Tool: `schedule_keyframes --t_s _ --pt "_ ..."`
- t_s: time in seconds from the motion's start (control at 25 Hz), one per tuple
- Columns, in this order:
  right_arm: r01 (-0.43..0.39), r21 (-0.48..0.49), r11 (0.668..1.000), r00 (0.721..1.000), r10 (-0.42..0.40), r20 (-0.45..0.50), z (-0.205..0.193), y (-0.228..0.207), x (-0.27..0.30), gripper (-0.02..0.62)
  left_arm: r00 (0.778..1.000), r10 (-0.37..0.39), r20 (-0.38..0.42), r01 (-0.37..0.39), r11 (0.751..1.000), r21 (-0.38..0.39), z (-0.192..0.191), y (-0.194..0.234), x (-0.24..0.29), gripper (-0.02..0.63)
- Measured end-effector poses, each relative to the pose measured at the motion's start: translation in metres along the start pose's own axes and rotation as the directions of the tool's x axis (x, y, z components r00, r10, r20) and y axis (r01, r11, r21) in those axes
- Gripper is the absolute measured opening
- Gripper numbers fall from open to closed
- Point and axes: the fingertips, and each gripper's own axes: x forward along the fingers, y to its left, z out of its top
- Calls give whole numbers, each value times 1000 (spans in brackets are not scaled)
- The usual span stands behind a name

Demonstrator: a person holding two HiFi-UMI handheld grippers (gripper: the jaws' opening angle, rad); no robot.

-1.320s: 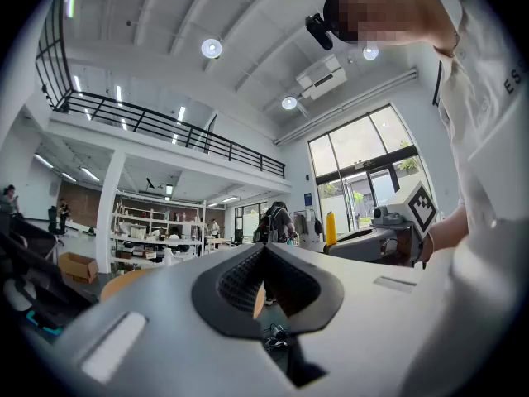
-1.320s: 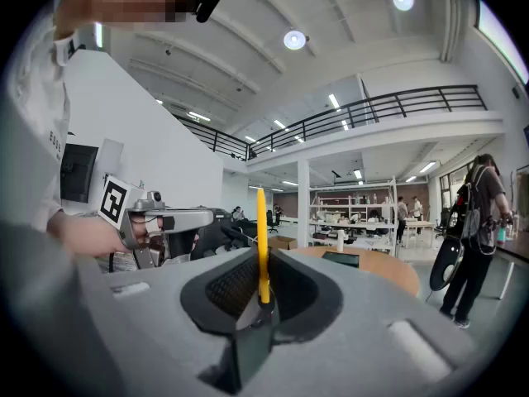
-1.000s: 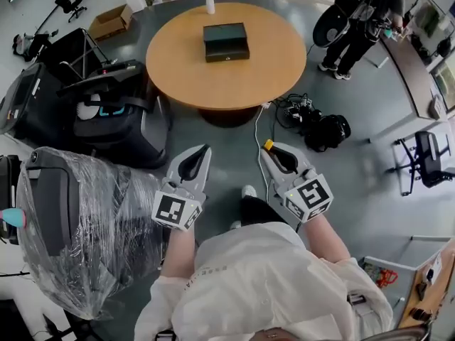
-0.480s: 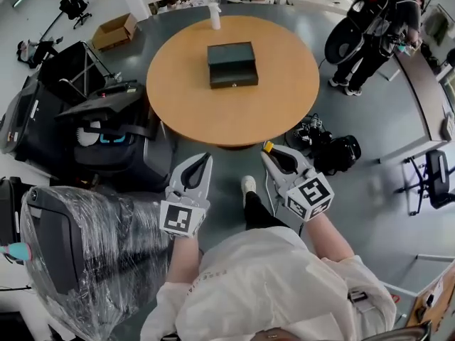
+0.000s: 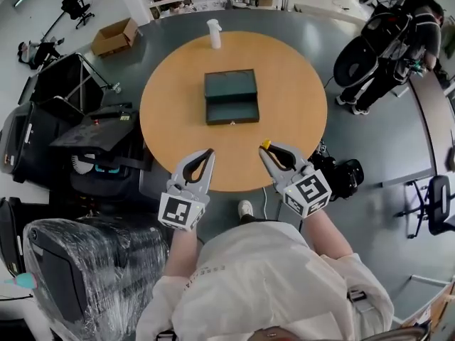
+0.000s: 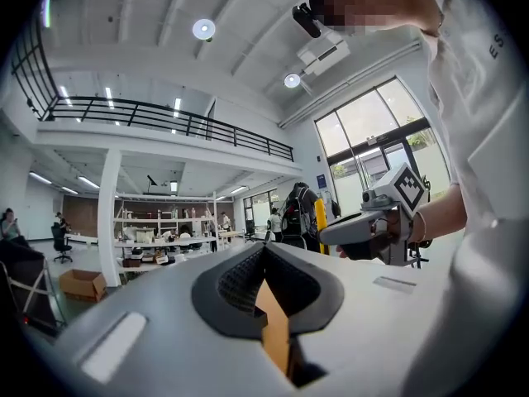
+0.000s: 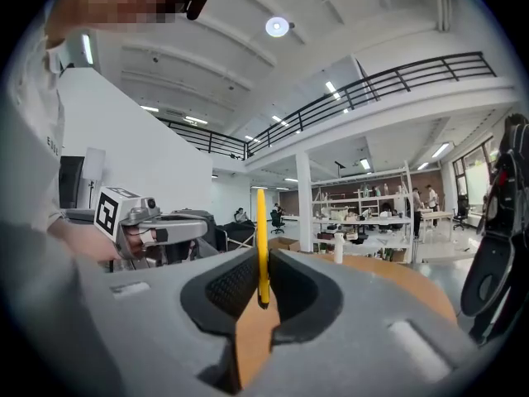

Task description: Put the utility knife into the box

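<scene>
Both tools have come forward with the person, so the worktop's (image 5: 298,148) near edge, well ahead of them a second ago, now lies under their tips. The left tool (image 5: 208,152) has its jaws together with nothing between them; only the worktop's colour shows through the slit in its own view. The right tool (image 5: 265,148) is clamped narrowly on the knife (image 7: 261,222), a thin yellow strip standing upright between the pads, its end poking out past the jaws.

Farther on, the box (image 5: 231,96) sits near the middle of the worktop, well apart from both tools, so the knife is not yet near it. Whether its lid is open I cannot tell. A bottle (image 5: 213,33) stands at the far edge.

Judging from this, the risks are two. The pads hold only the knife's slim sides, so a tilt during the reach could let it pivot or slide out. If the lid is shut, the left tool must lift it first, or the knife will land on top.
</scene>
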Motion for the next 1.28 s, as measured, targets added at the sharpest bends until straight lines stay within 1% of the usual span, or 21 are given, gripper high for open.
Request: schedule_keyframes --t_s 0.24,0.44,0.52,0.6,0.72,0.84,0.92,1.0,1.12,1.2,1.28 --pt "-8 15 1000 1000 8 -17 -2 -47 38 32 999 11 -32 -12 999 -33 -16 27 40 17" --pt "-17 49 999 999 19 -45 -5 -70 68 32 999 22 -38 -25 997 -69 -22 56 68 17" --pt "-29 54 998 999 31 -43 -3 -72 80 32 999 10 -46 -13 998 -66 -28 64 81 17" --pt "-35 48 998 998 38 -53 -4 -73 92 32 998 -11 -61 6 996 -86 -36 69 91 17" --pt "-23 56 998 995 29 -94 -12 -79 108 32 997 -48 -56 40 991 -131 -43 77 106 17" --pt "-32 86 996 992 42 -117 -19 -89 131 32 995 -85 -49 78 989 -127 -48 91 119 17" --pt "-43 103 994 988 57 -145 -28 -93 148 32 993 -105 -45 97 985 -143 -53 102 123 17" --pt "-54 110 992 979 75 -190 -43 -95 168 32 992 -123 -40 115 982 -152 -62 113 126 17" --pt "-85 116 990 961 112 -254 -71 -96 205 32 983 -172 -62 164 979 -121 -84 125 134 17" --pt "-110 131 985 936 146 -319 -96 -92 222 32 975 -196 -101 183 975 -130 -104 130 137 17" --pt "-122 148 981 900 172 -399 -123 -92 239 32 973 -200 -116 179 969 -168 -120 140 141 17"
